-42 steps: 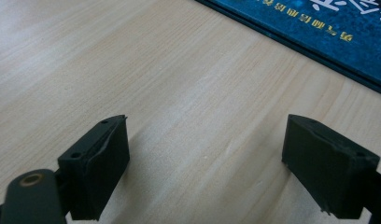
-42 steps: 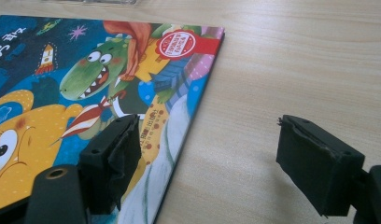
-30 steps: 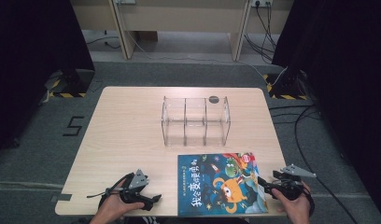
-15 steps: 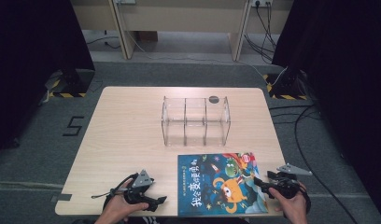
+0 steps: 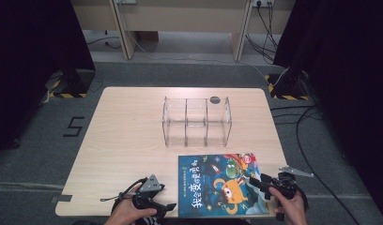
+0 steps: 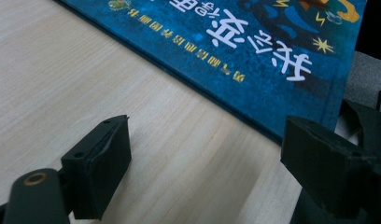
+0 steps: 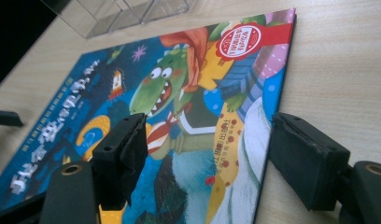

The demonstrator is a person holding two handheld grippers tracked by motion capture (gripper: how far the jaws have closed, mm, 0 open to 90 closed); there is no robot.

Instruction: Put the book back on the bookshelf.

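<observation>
- Black pads of the left claw [image 6: 198,172] stand apart over bare wood, nothing between them; the jaws have just been closing a little. A second ago this claw sat farther out at 9 o'clock of the book; now it has slid in level toward the spine, and in its own view the book [image 6: 254,56] lies just ahead, its near corner beside the right-hand jaw, whether touching I cannot tell.
- In the high view the left claw [image 5: 168,206] points at 3 o'clock, straight at the book's lower left corner, close but with a strip of counter [image 5: 128,140] showing between.
- The right claw [image 7: 205,154] is also apart and has just been narrowing. Its jaws straddle the book's right edge: one over the cover, the other out over the wood. The pads do not press on anything that I can see. In the high view the right claw [image 5: 255,182] sits at the 3 o'clock edge of the book [image 5: 218,185], much where it was a second ago.
- The book lies flat, cover up, at the 6 o'clock side of the counter, unmoved.
- The clear rack [image 5: 196,121] stands at 12 o'clock of the book, apart from it, all three bays empty.
- My reading: both claws are closing in for a two-sided pickup; the grip itself is not yet made.
</observation>
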